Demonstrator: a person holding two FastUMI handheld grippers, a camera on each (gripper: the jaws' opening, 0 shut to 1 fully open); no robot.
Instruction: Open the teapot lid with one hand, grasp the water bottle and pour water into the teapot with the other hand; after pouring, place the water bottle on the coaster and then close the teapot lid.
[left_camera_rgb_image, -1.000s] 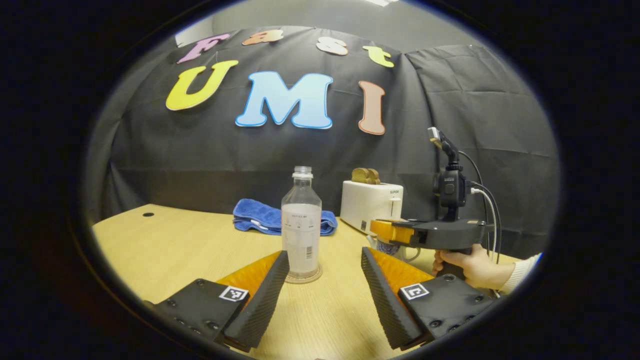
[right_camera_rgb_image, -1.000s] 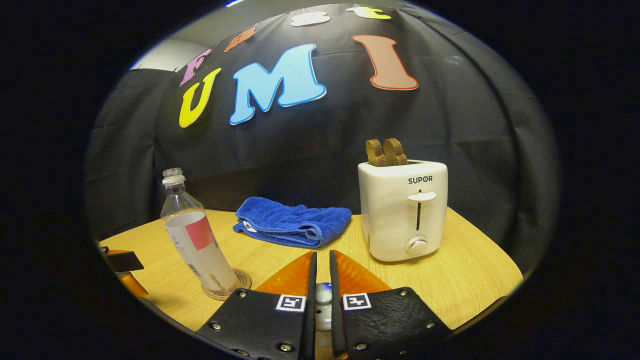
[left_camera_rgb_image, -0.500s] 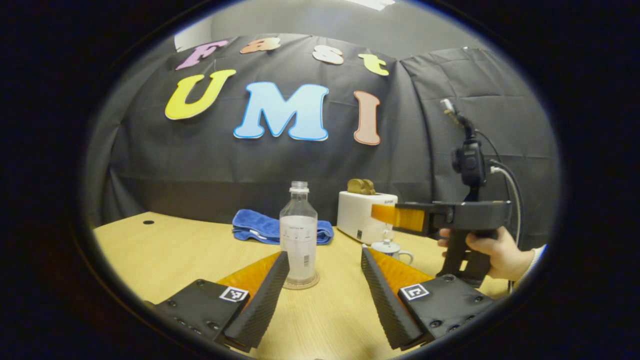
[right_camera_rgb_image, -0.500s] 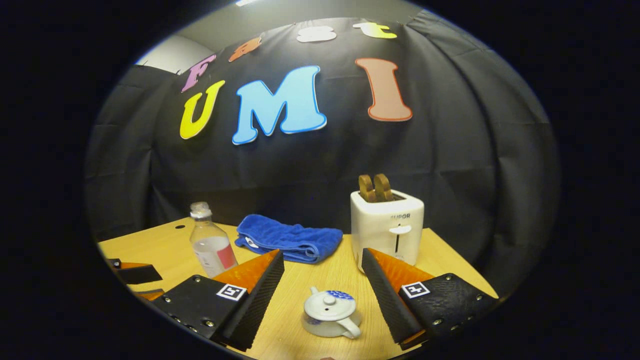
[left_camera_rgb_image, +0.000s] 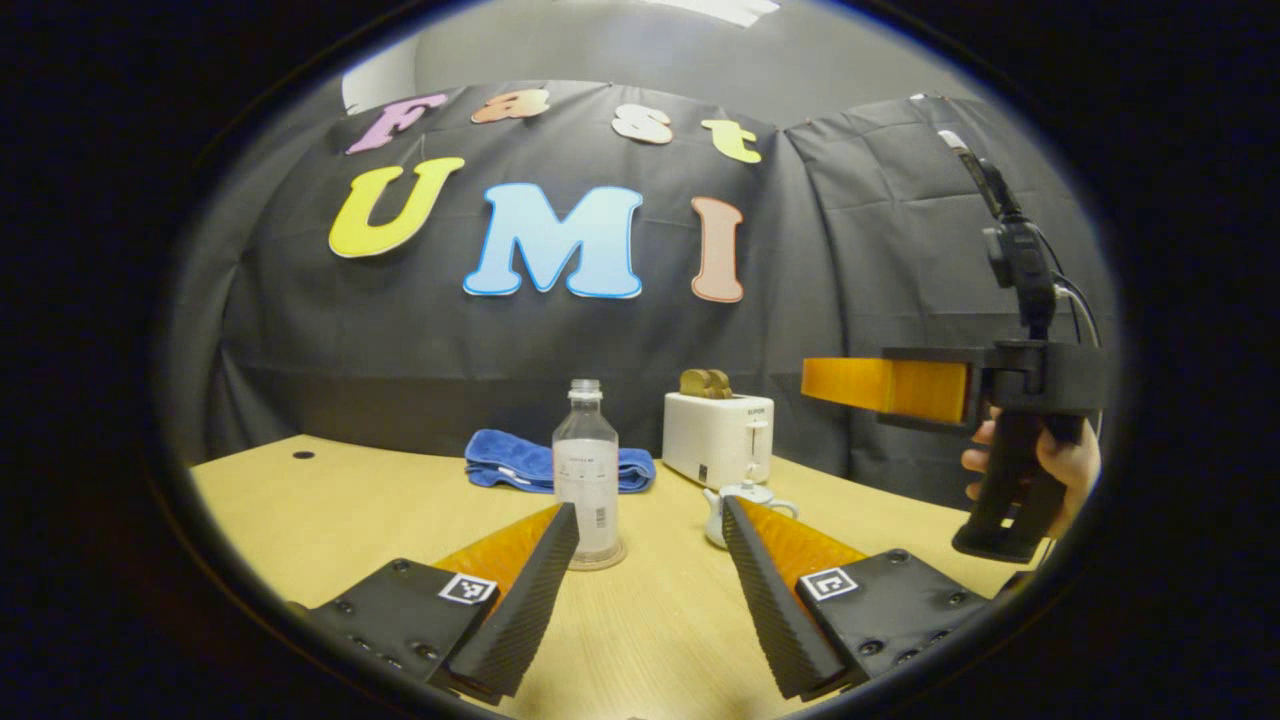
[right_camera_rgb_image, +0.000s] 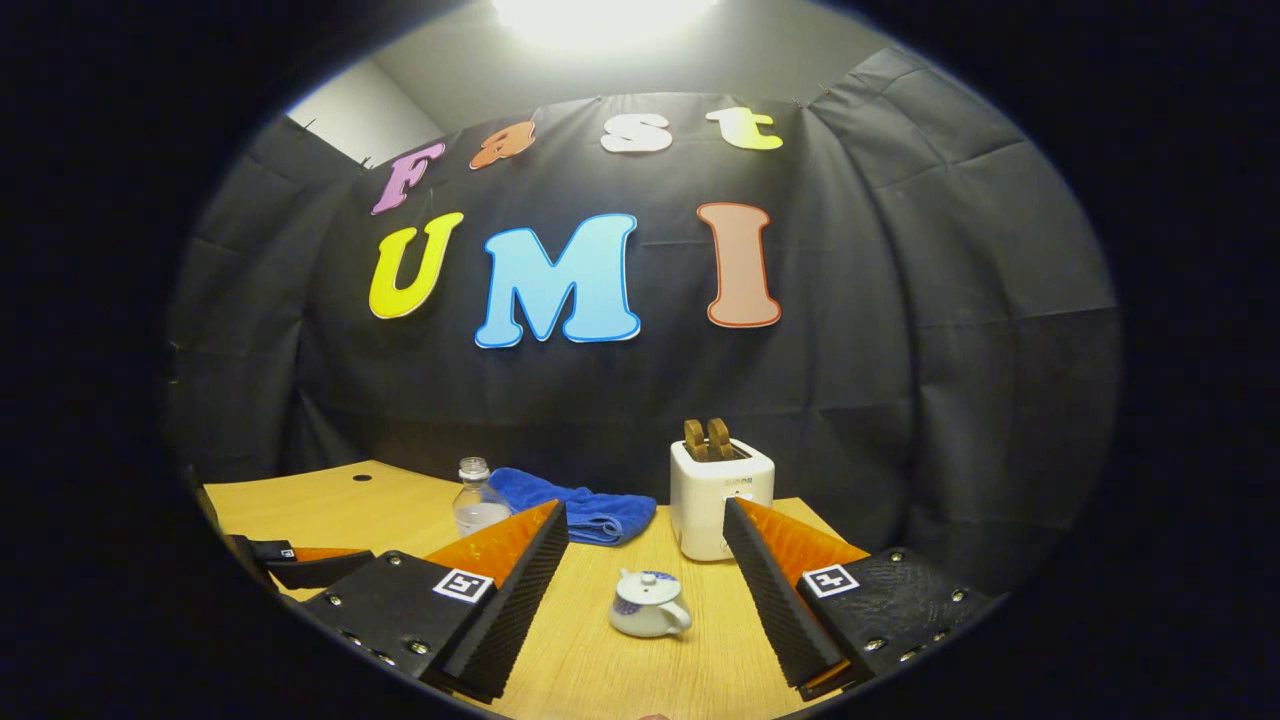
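Overhead, both grippers hang clear: left gripper and right gripper, fingers apart (nothing held). Teapot lidded, bottle on coaster, wooden surface.

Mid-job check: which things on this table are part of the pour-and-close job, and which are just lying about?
Job:
teapot, lid on
water bottle, upright on the coaster
left gripper and right gripper, both open

Lying about:
blue towel
white toaster with toast in its slots
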